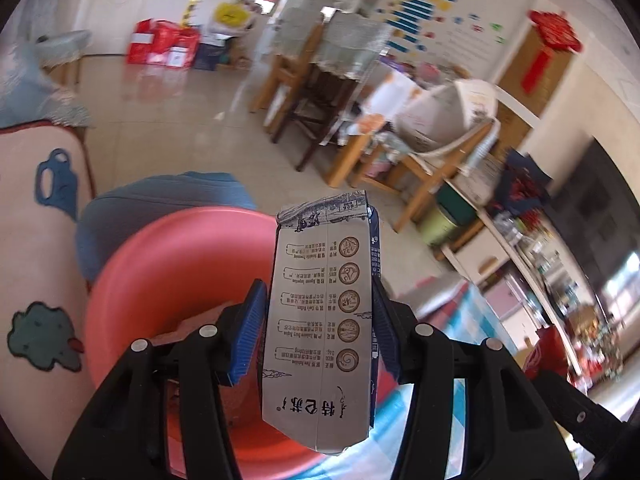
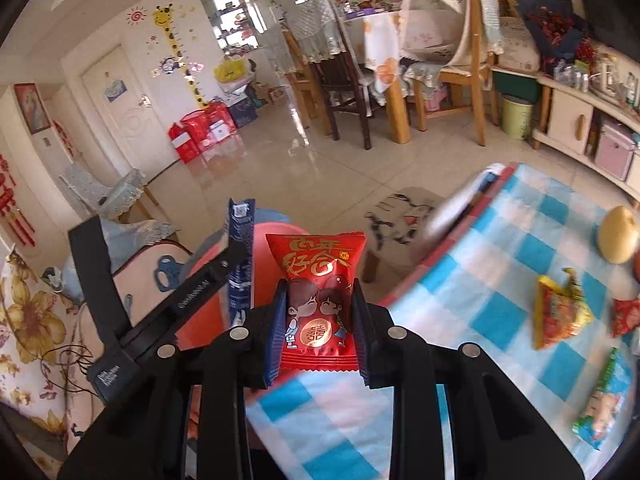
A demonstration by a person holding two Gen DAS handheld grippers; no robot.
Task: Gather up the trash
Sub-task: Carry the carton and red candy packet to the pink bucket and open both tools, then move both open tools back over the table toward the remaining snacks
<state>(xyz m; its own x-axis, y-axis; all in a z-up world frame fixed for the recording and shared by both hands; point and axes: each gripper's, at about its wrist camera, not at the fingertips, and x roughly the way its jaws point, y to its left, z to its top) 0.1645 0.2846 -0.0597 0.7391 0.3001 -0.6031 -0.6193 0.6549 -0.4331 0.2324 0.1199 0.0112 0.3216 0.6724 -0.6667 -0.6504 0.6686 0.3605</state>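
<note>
My left gripper [image 1: 317,320] is shut on a flattened white and blue milk carton [image 1: 320,312], which stands upright between the blue pads. It hangs over a pink plastic basin [image 1: 176,268]. My right gripper [image 2: 319,300] is shut on a red snack packet [image 2: 316,280] printed with a cartoon couple. It is held at the edge of the checked table, next to the basin [image 2: 200,320]. In the right wrist view the carton [image 2: 241,252] shows edge-on to the left, in the other gripper. Something reddish lies in the basin, mostly hidden by my left gripper.
A blue and white checked tablecloth [image 2: 500,280] carries a yellow-red packet [image 2: 560,308], a red packet [image 2: 626,316], a green-blue packet [image 2: 600,404] and a yellow fruit [image 2: 618,236]. A small stool [image 2: 400,208] stands beyond the table. A sofa cover [image 1: 40,240] is on the left, and dining chairs [image 2: 348,80] stand behind.
</note>
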